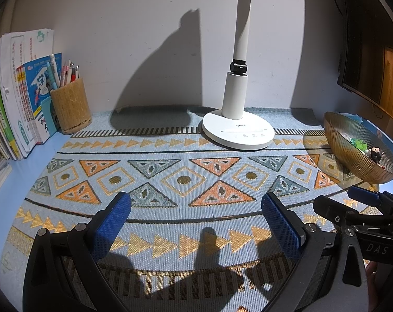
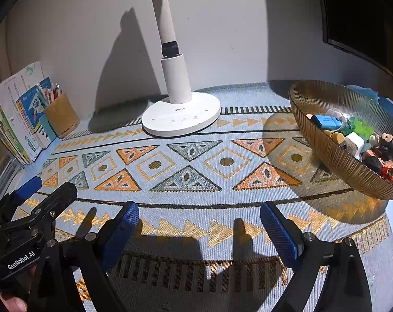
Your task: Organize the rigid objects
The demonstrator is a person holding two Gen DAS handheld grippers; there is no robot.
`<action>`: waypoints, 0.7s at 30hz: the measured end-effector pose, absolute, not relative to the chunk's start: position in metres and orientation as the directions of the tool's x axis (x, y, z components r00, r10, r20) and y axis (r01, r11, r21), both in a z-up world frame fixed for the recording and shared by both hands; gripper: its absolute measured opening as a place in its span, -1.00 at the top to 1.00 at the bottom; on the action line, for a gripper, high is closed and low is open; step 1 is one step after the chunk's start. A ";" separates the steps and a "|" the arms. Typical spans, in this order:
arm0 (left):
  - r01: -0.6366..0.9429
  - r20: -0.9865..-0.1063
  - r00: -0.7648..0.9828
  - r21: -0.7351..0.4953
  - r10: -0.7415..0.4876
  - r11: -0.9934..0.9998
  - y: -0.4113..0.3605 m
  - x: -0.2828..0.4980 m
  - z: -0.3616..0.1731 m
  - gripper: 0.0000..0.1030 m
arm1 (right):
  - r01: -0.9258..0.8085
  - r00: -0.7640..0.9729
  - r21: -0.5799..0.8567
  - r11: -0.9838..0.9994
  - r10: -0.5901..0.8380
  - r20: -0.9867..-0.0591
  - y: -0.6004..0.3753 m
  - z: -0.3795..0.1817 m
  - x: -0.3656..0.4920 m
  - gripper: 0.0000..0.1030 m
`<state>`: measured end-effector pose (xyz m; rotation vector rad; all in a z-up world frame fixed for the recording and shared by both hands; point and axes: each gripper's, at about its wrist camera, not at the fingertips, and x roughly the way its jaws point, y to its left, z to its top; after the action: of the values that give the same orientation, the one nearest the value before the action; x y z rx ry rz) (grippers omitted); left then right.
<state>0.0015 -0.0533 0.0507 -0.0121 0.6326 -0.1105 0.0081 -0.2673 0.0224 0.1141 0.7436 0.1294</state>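
Observation:
A ribbed amber glass bowl (image 2: pixel 326 145) stands at the right of the patterned mat and also shows in the left wrist view (image 1: pixel 350 153). It holds several small rigid items: a blue box (image 2: pixel 326 121), a white cube (image 2: pixel 354 141), green pieces (image 2: pixel 361 128) and a dark toy figure (image 2: pixel 385 147). My left gripper (image 1: pixel 196 221) is open and empty above the mat's near part. My right gripper (image 2: pixel 199 230) is open and empty, left of and nearer than the bowl. Each gripper shows in the other's view, the right one (image 1: pixel 350 205) and the left one (image 2: pixel 43 192).
A white desk lamp base (image 1: pixel 238 130) stands at the back middle, also in the right wrist view (image 2: pixel 181 117). A bamboo pen holder (image 1: pixel 71 106) and upright books (image 1: pixel 19 104) stand at the back left. A dark monitor (image 1: pixel 365 52) hangs at the right.

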 end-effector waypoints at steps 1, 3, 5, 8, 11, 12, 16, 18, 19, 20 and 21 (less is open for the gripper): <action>0.100 -0.589 0.801 -0.045 -0.107 0.994 -0.053 0.002 0.051 -0.95 | -0.075 0.729 0.150 0.986 0.157 -0.667 -0.268 0.022 0.009 -0.82; 0.100 -0.590 0.801 -0.045 -0.107 0.994 -0.053 0.002 0.051 -0.95 | -0.074 0.729 0.150 0.986 0.156 -0.667 -0.267 0.022 0.008 -0.82; 0.100 -0.591 0.800 -0.045 -0.107 0.994 -0.053 0.002 0.051 -0.95 | -0.075 0.728 0.150 0.986 0.156 -0.667 -0.268 0.022 0.009 -0.82; 0.099 -0.593 0.798 -0.045 -0.106 0.994 -0.053 0.002 0.051 -0.95 | -0.076 0.728 0.150 0.986 0.158 -0.667 -0.268 0.022 0.009 -0.82; 0.101 -0.594 0.797 -0.045 -0.108 0.994 -0.052 0.002 0.050 -0.95 | -0.076 0.728 0.150 0.986 0.158 -0.667 -0.268 0.022 0.009 -0.82; 0.101 -0.594 0.798 -0.044 -0.107 0.994 -0.052 0.002 0.050 -0.95 | -0.076 0.727 0.150 0.986 0.158 -0.668 -0.268 0.022 0.009 -0.82; 0.104 -0.596 0.796 -0.040 -0.108 0.994 -0.052 0.003 0.050 -0.95 | -0.071 0.725 0.154 0.986 0.157 -0.671 -0.268 0.021 0.009 -0.82; 0.105 -0.597 0.795 -0.038 -0.107 0.994 -0.052 0.004 0.049 -0.95 | -0.069 0.724 0.156 0.985 0.157 -0.672 -0.269 0.021 0.008 -0.82; 0.106 -0.598 0.795 -0.036 -0.106 0.994 -0.052 0.003 0.049 -0.95 | -0.069 0.723 0.157 0.985 0.158 -0.672 -0.269 0.020 0.008 -0.82; 0.107 -0.599 0.794 -0.034 -0.107 0.994 -0.052 0.004 0.049 -0.95 | -0.067 0.723 0.156 0.985 0.156 -0.673 -0.269 0.020 0.008 -0.82; 0.108 -0.600 0.793 -0.032 -0.106 0.994 -0.052 0.004 0.049 -0.95 | -0.064 0.722 0.156 0.986 0.154 -0.675 -0.268 0.020 0.008 -0.82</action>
<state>0.0041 -0.0523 0.0488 0.0038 0.6446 -0.1147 0.0083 -0.2678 0.0198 0.1250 0.7550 0.1206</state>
